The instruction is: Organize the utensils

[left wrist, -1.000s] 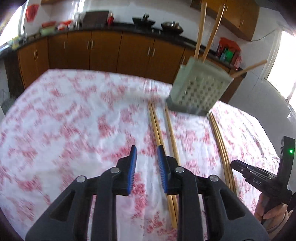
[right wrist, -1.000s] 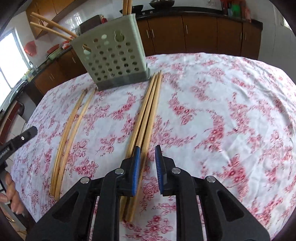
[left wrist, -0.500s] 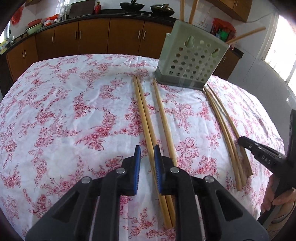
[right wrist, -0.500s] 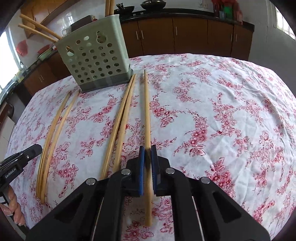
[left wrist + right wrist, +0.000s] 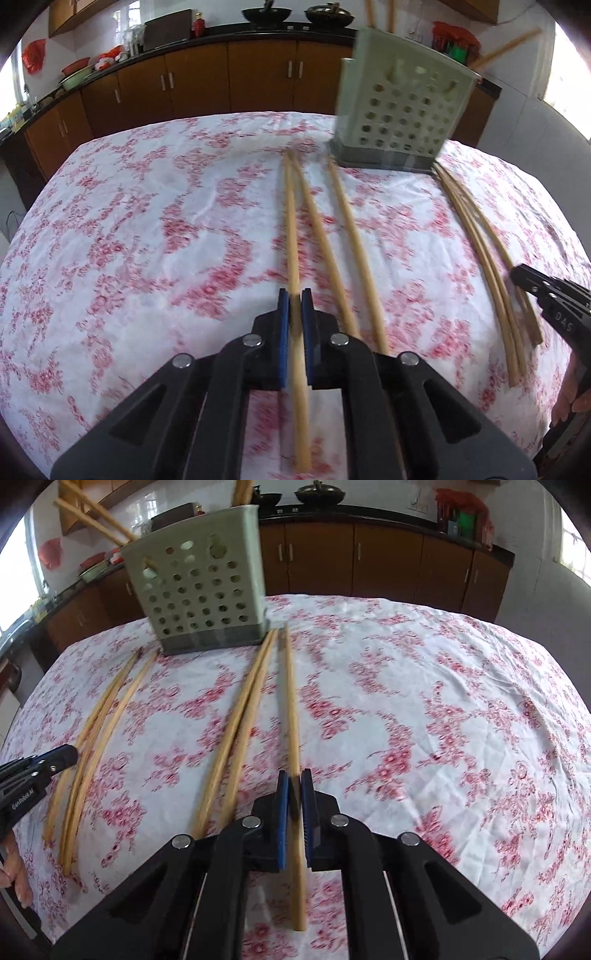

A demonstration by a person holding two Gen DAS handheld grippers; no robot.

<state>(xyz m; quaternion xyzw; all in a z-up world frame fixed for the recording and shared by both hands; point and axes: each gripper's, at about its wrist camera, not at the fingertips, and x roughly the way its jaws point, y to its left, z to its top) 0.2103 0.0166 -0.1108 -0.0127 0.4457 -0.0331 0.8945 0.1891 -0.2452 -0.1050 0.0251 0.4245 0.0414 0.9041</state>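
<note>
Chopsticks lie lengthwise on the floral cloth (image 5: pixel 424 686), their far tips pointing at the perforated holder (image 5: pixel 199 590), which already has several sticks standing in it. Your left gripper (image 5: pixel 295 317) is clenched on one chopstick (image 5: pixel 291 229) near its end farthest from the holder, and your right gripper (image 5: pixel 294 794) is clamped on another chopstick (image 5: pixel 290 701) the same way. Lift each stick clear of its neighbours beside it before swinging toward the holder. Tip the far end upward, bring it over the holder's rim, then lower it inside before loosening your grip.
</note>
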